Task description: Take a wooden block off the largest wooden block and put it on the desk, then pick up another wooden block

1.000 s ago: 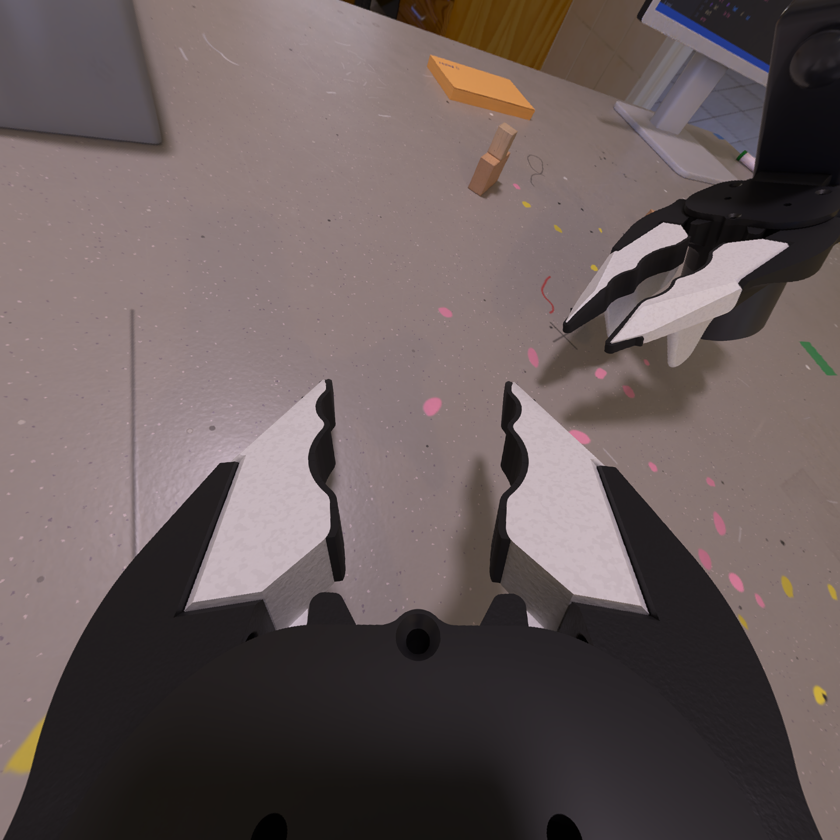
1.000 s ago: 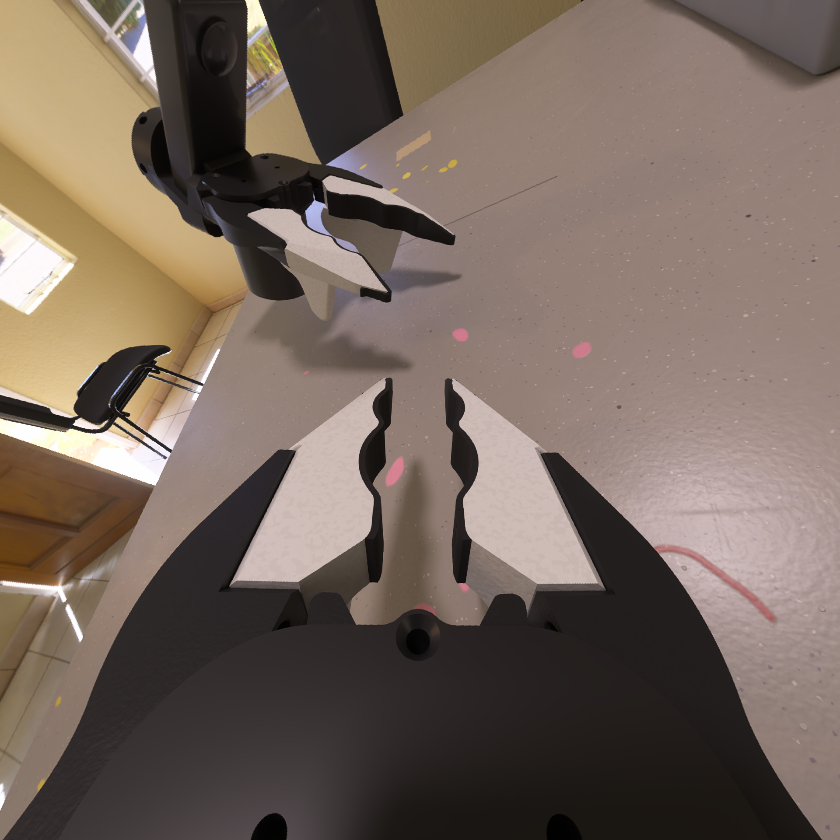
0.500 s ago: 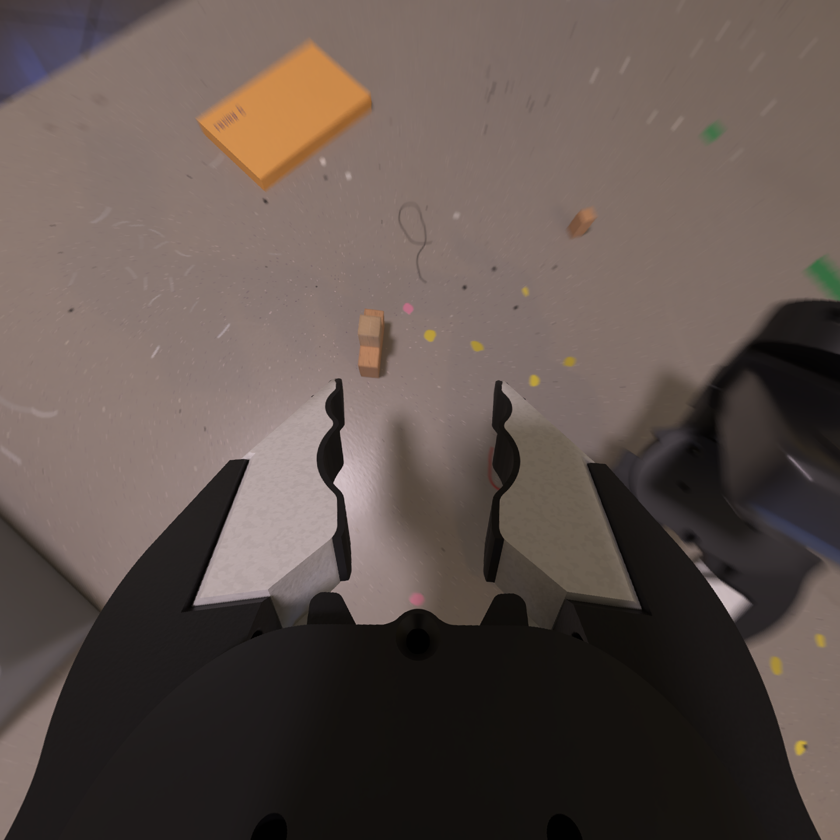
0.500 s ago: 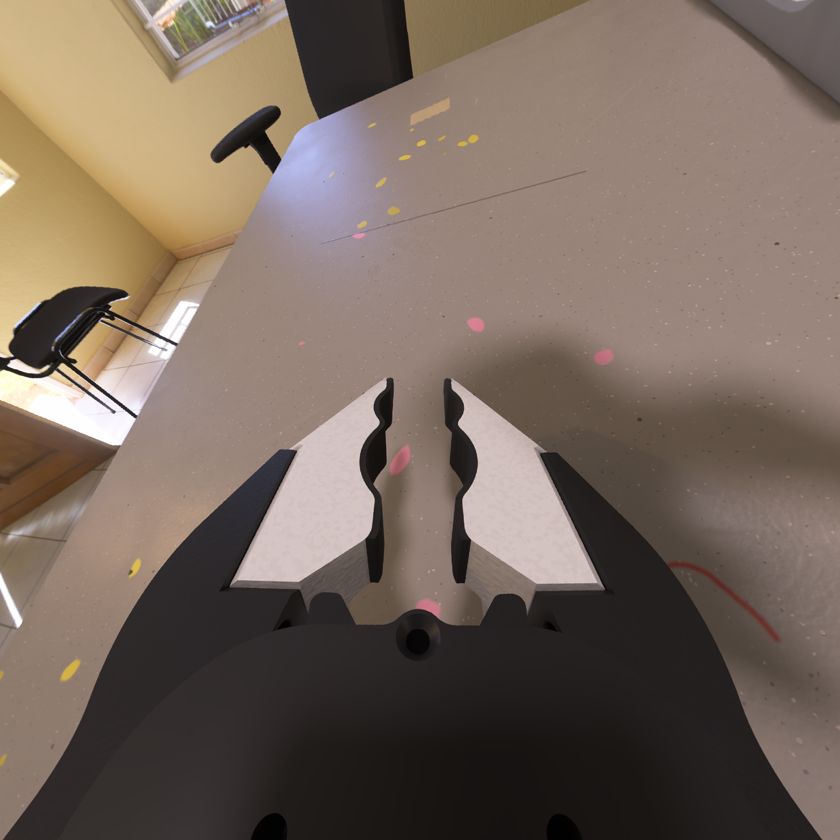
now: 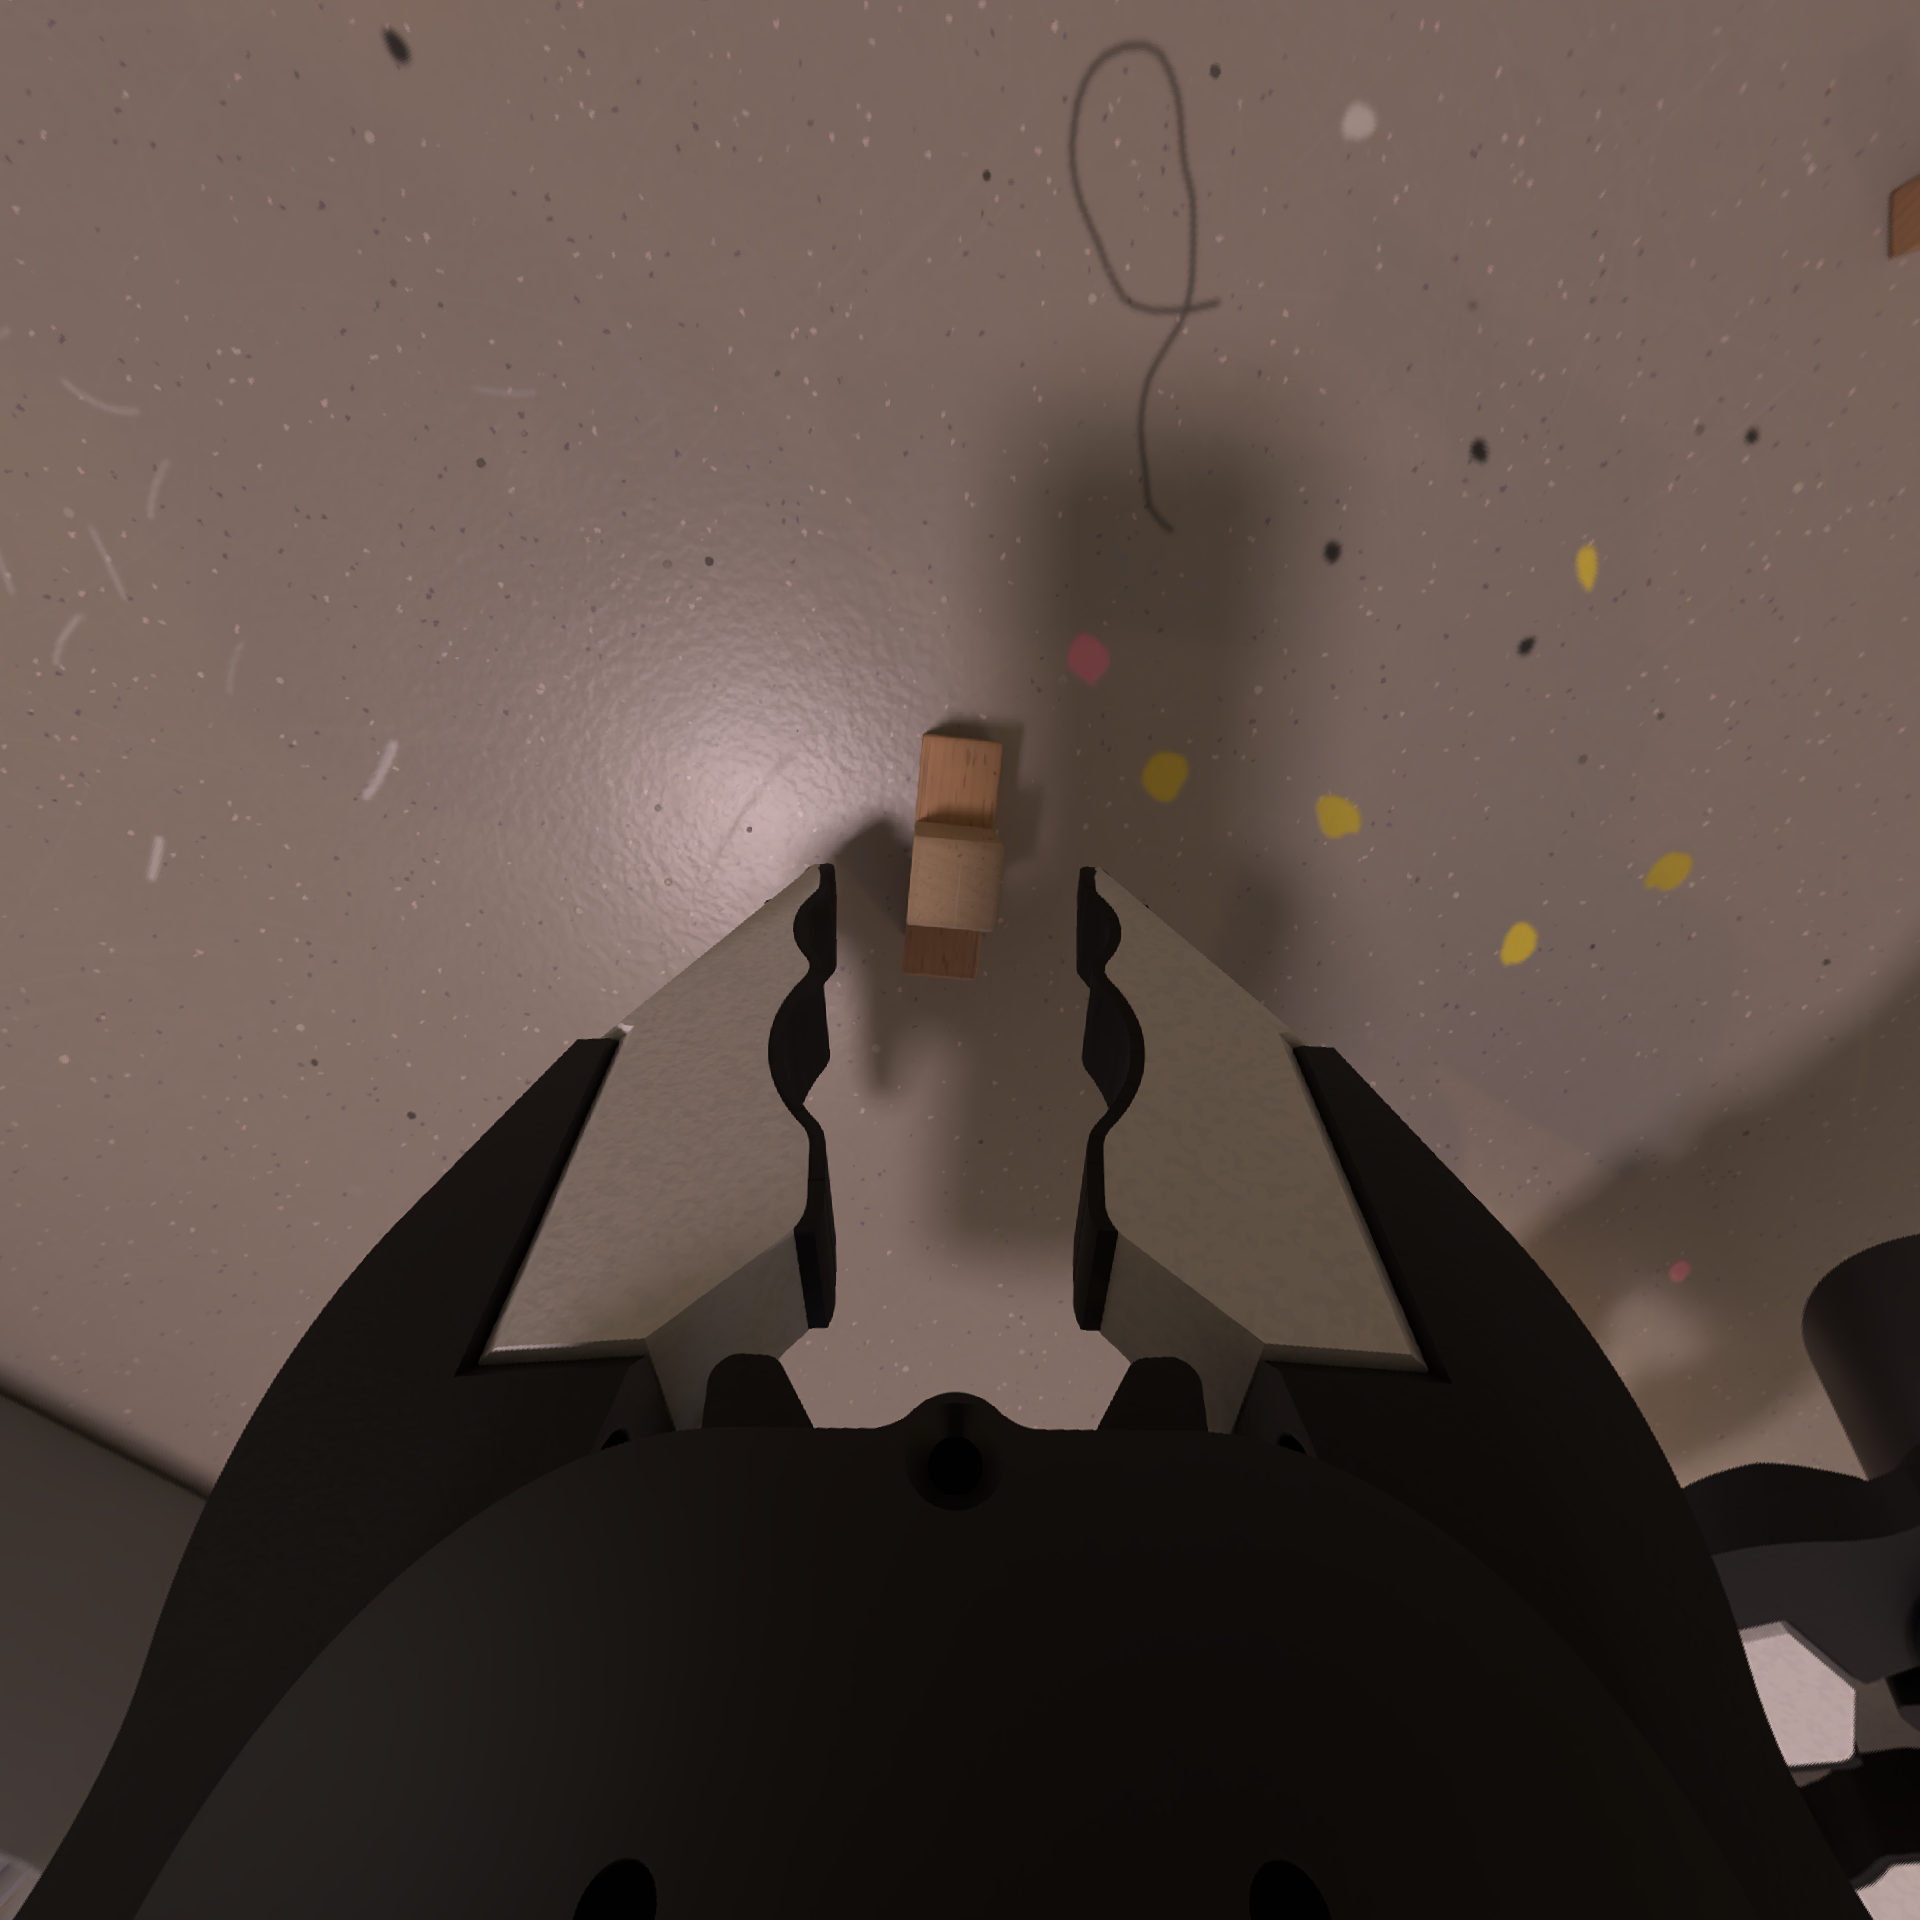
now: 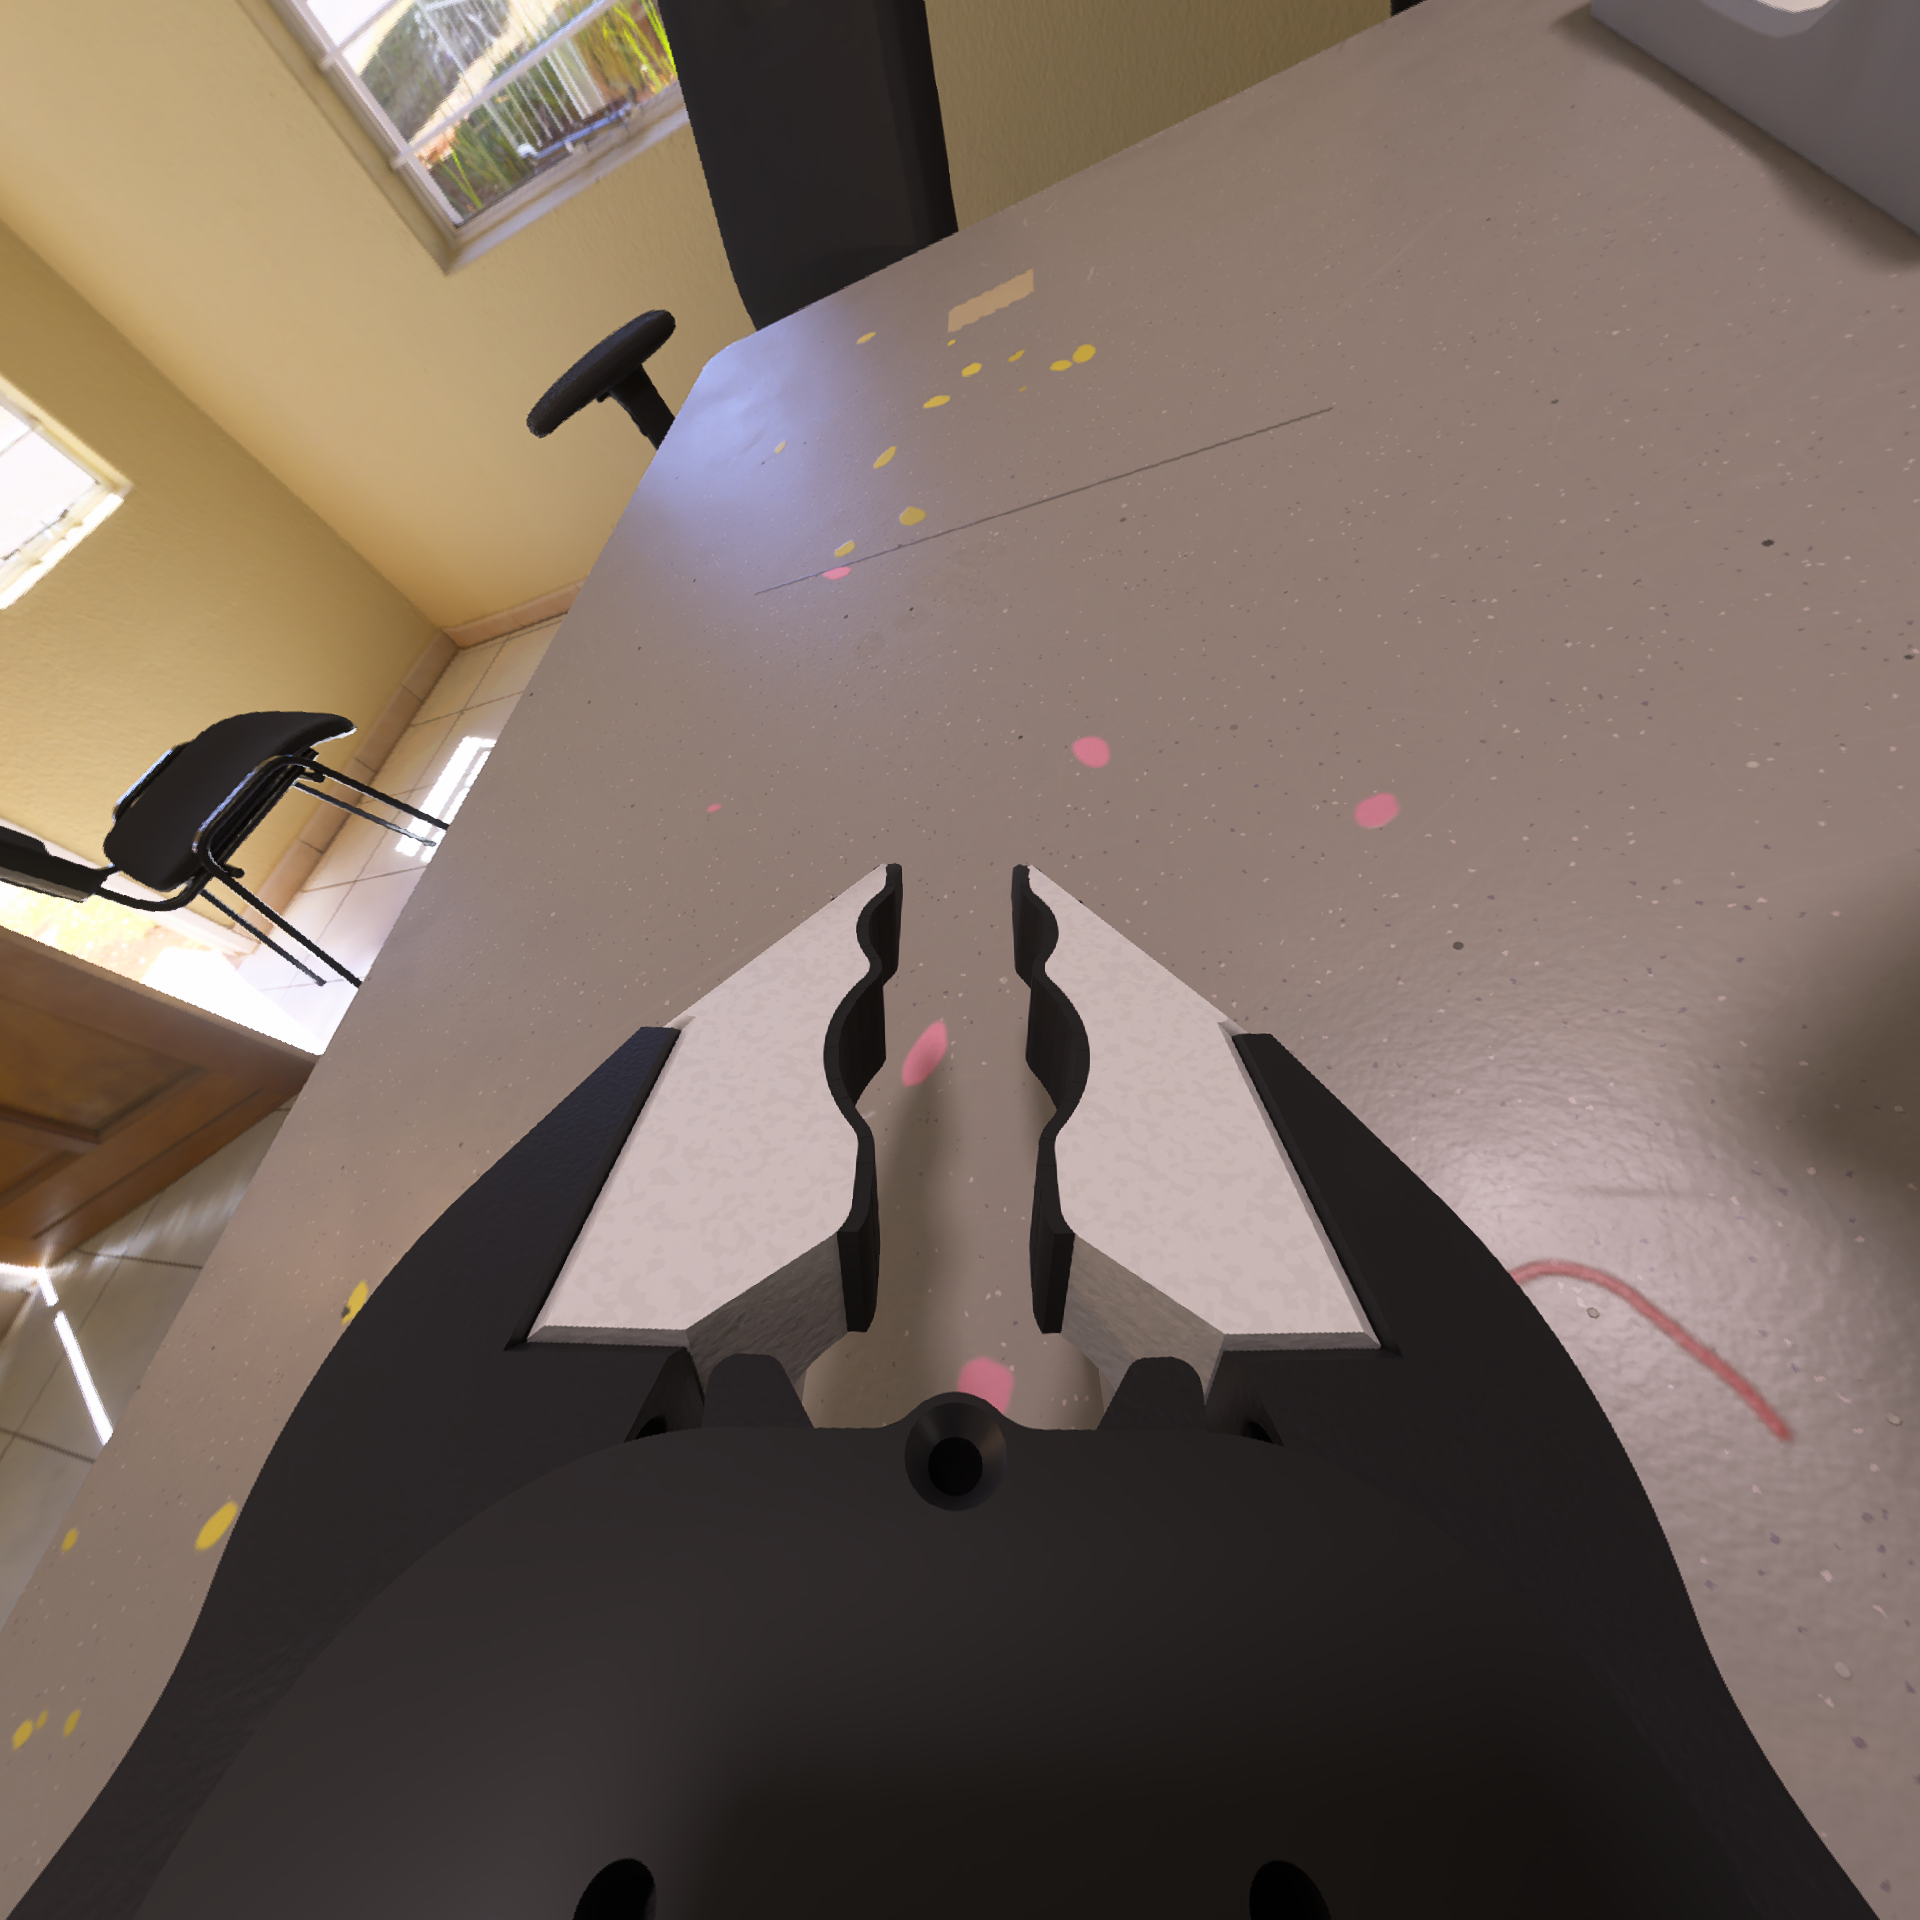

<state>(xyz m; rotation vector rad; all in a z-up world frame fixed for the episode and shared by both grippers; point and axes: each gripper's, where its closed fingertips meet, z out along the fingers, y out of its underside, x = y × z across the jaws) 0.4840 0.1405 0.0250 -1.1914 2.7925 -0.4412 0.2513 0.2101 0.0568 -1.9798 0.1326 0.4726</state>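
In the left wrist view a long brown wooden block [image 5: 960, 781] lies on the grey desk [image 5: 520, 520]. A smaller, paler wooden block [image 5: 954, 885] sits on top of it. My left gripper [image 5: 954, 883] is open and looks straight down, its fingertips on either side of the pale block and above it. Another wooden block [image 5: 1905, 229] shows at the right edge. My right gripper [image 6: 956, 883] is open and empty, low over the desk, with no block in its view.
Part of the right gripper's black body [image 5: 1849, 1558] shows at the lower right of the left wrist view. A grey pad [image 5: 62, 1496] lies at lower left. The desk edge [image 6: 499, 831] runs along the left of the right wrist view, with chairs [image 6: 218, 810] beyond.
My left gripper has moved forward and down over the stacked blocks, which now sit between its fingertips. The orange box has left its view. The right gripper has barely moved.
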